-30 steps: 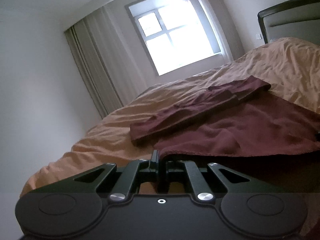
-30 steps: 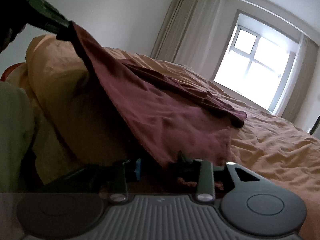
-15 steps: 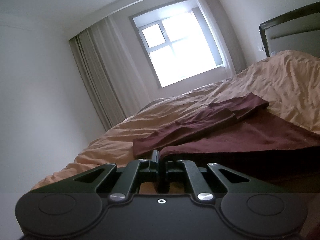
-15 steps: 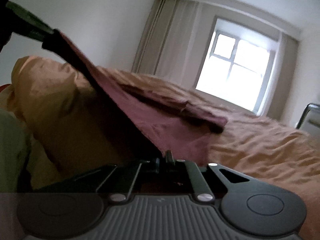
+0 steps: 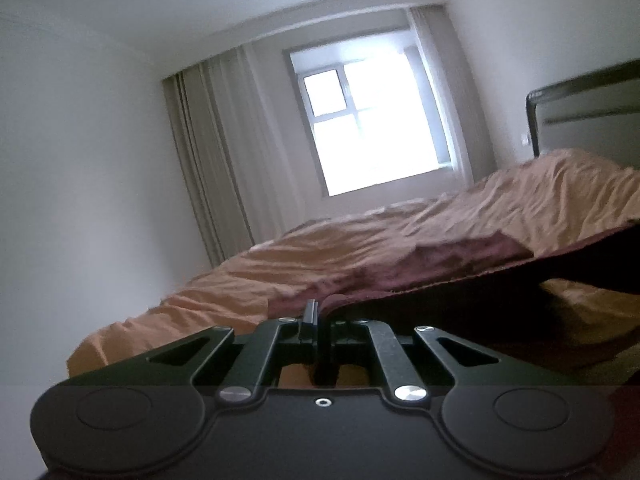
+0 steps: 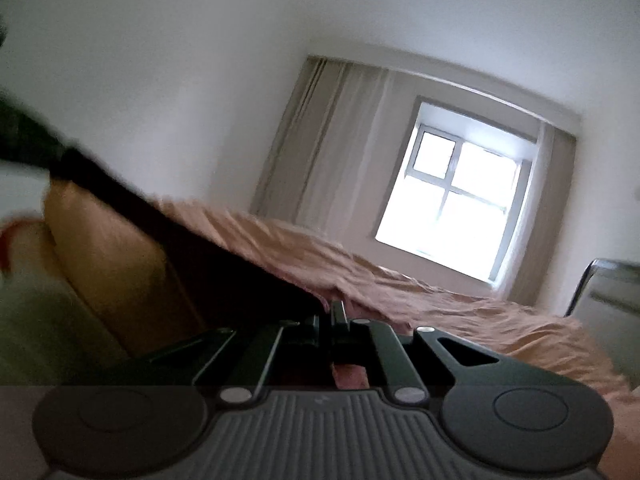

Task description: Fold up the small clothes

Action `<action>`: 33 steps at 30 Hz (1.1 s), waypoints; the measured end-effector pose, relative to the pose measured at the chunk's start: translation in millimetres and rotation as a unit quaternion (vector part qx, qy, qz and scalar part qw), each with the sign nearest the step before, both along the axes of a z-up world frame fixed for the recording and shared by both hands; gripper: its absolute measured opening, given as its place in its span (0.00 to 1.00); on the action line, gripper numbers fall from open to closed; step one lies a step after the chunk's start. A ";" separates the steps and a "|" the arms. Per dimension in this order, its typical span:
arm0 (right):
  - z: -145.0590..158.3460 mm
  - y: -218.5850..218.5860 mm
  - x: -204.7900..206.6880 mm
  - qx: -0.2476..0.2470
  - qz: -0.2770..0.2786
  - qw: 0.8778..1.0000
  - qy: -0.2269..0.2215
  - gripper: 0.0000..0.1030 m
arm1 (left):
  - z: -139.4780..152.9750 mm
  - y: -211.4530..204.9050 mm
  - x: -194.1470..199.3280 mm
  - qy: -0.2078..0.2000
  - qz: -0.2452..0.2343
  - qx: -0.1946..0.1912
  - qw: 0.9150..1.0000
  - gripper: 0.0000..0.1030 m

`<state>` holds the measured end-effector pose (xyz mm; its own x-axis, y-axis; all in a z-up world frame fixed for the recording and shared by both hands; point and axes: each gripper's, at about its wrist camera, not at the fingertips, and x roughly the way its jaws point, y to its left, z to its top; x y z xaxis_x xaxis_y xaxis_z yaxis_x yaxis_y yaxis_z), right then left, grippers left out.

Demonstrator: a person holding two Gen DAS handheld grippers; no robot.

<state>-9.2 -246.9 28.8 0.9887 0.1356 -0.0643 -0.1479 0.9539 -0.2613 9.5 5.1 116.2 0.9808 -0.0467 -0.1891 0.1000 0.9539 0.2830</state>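
Left tool (image 5: 316,312) and right tool (image 6: 334,312) each pinch the maroon garment (image 5: 460,260), fingers closed.

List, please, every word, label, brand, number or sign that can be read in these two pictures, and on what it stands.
None: no readable text in either view.
A small pale mark on the right claw's grey ribbed body is too small to read.
The maroon garment, orange bedcover and left claw show no print.

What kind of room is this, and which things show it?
Most likely a bedroom. A bed with a rumpled orange duvet fills the view, a dark-framed headboard stands at one end, and a curtained window is behind. A maroon garment is being folded there.
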 end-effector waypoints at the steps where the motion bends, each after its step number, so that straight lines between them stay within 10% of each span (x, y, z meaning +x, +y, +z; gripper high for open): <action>1: 9.2 -5.1 -10.7 0.016 0.012 1.000 -0.002 0.05 | 5.9 1.2 -12.7 -0.005 0.000 -0.006 1.000 0.05; 7: 53.8 -26.7 -49.1 0.065 0.076 0.995 -0.008 0.05 | 35.0 12.8 -67.6 -0.013 0.005 -0.077 0.997 0.05; 14: 54.2 -17.5 -30.4 0.031 0.056 0.998 -0.013 0.06 | 42.2 14.1 -53.2 -0.012 -0.003 -0.056 0.998 0.05; 24: 68.4 -9.4 51.9 -0.001 -0.001 0.999 -0.054 0.06 | 64.2 -0.5 30.2 -0.032 -0.010 0.003 0.999 0.06; 33: 68.8 0.9 181.9 -0.029 -0.010 0.999 -0.031 0.06 | 52.4 5.3 180.2 0.022 -0.007 -0.016 1.000 0.06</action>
<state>172.8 -246.0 97.6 0.9935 0.1134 -0.0092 -0.1102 0.9393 -0.3249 189.7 10.4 168.6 0.9707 -0.0667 -0.2309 0.1249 0.9609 0.2472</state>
